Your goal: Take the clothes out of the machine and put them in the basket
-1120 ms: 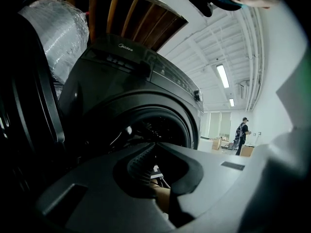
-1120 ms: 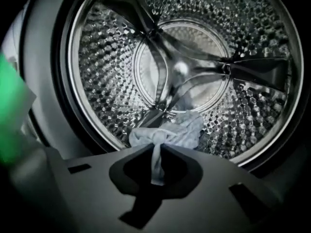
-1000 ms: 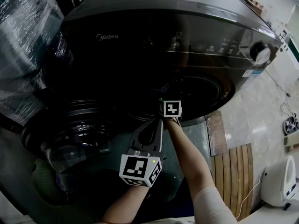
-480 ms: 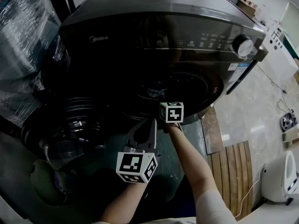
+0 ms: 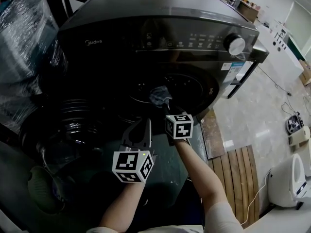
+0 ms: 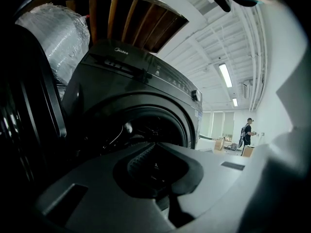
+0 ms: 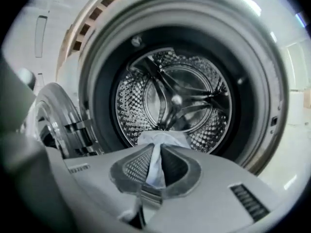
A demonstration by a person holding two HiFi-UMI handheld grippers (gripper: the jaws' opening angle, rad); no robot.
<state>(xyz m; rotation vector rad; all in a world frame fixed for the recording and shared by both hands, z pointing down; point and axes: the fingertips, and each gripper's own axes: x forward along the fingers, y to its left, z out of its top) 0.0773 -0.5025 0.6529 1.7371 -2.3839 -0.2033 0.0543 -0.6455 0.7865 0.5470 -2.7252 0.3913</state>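
A dark front-loading washing machine (image 5: 160, 28) stands with its round door (image 5: 68, 130) swung open to the left. My right gripper (image 5: 166, 106) is just outside the drum mouth, shut on a pale blue cloth (image 5: 159, 95). The cloth (image 7: 156, 159) runs between the pads in the right gripper view. Behind it the steel drum (image 7: 172, 101) looks bare. My left gripper (image 5: 145, 126) hangs lower and to the left, pointing at the machine, its jaws together with nothing in them (image 6: 155, 147). A greenish rounded basket (image 5: 43, 191) sits at the lower left, under the door.
A plastic-wrapped bulk (image 5: 24, 42) stands left of the machine. A wooden slat mat (image 5: 243, 178) and a white appliance (image 5: 291, 183) lie on the tiled floor to the right. A person (image 6: 245, 132) stands far off in the room.
My right gripper has drawn back and up out of the drum opening, bringing the pale blue cloth into sight. The left gripper has hardly moved.
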